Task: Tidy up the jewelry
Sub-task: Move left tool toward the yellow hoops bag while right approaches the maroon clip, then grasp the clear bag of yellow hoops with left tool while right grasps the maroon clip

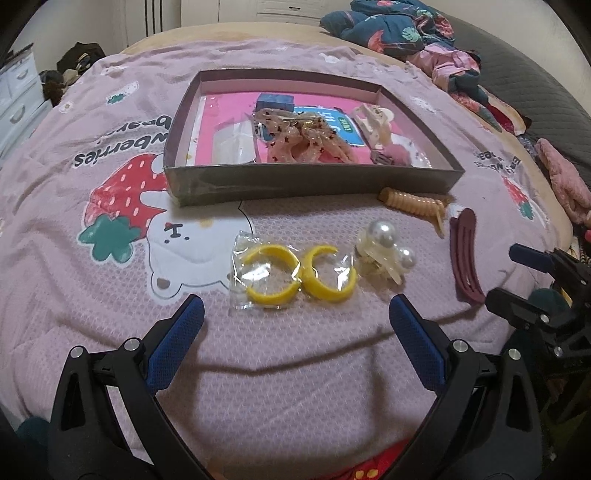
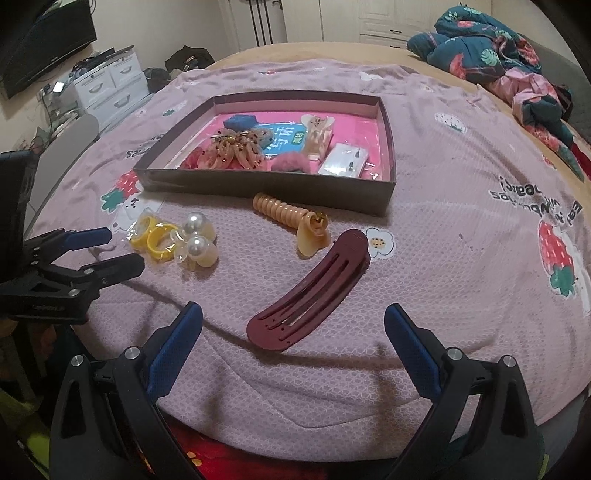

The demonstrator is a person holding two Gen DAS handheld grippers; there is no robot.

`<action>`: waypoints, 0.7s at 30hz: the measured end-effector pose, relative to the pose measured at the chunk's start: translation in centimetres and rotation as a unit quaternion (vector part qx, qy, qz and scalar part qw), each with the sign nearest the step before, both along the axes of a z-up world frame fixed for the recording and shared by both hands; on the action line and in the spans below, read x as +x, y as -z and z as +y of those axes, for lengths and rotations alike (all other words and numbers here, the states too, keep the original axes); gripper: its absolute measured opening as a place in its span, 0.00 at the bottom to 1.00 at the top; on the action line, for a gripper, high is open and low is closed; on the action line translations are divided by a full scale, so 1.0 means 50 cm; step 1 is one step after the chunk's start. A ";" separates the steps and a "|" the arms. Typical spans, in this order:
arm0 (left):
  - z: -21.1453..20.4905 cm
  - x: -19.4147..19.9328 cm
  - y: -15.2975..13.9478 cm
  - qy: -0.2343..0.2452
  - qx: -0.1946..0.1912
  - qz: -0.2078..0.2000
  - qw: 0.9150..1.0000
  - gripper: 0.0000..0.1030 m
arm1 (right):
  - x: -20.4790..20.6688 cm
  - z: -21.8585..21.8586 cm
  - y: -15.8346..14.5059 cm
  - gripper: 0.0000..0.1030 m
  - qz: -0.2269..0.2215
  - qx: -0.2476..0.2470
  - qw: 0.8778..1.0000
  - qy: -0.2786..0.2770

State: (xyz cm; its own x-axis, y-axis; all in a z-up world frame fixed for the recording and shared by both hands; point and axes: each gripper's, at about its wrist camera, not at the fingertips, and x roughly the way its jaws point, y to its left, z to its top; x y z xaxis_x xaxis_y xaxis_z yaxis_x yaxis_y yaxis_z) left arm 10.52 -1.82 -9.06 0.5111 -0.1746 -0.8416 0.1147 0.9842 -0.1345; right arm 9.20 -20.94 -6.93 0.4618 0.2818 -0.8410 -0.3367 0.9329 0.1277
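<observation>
A shallow grey box (image 1: 310,181) (image 2: 266,184) lies on the pink bedspread and holds several hair pieces. In front of it lie yellow hoop earrings in a clear bag (image 1: 295,275) (image 2: 157,236), a pearl claw clip (image 1: 384,247) (image 2: 197,240), an orange spiral hair tie with a clip (image 1: 413,203) (image 2: 288,214) and a maroon hair clip (image 1: 463,254) (image 2: 312,291). My left gripper (image 1: 295,325) (image 2: 107,247) is open and empty, just short of the earrings. My right gripper (image 2: 293,328) (image 1: 517,277) is open and empty, just short of the maroon clip.
A heap of dark floral clothes (image 1: 399,29) (image 2: 491,51) lies at the far right of the bed. White drawers (image 2: 110,85) stand beyond the bed's left side. The bedspread's near edge (image 2: 332,432) runs just under the right gripper.
</observation>
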 end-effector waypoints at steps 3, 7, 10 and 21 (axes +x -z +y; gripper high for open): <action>-0.004 0.014 0.010 0.001 0.006 0.004 1.000 0.91 | 0.008 -0.005 0.007 0.95 0.006 0.002 1.000 0.006; -0.011 0.028 0.026 0.007 0.010 0.008 1.000 0.91 | 0.020 -0.010 0.016 0.95 0.015 0.008 1.000 0.014; -0.018 0.037 0.035 0.011 0.025 0.009 1.000 0.91 | 0.034 -0.014 0.025 0.95 0.026 0.014 0.999 0.023; -0.014 0.047 0.035 0.012 0.029 -0.005 0.999 0.73 | 0.075 0.014 0.070 0.79 0.042 0.009 0.998 0.039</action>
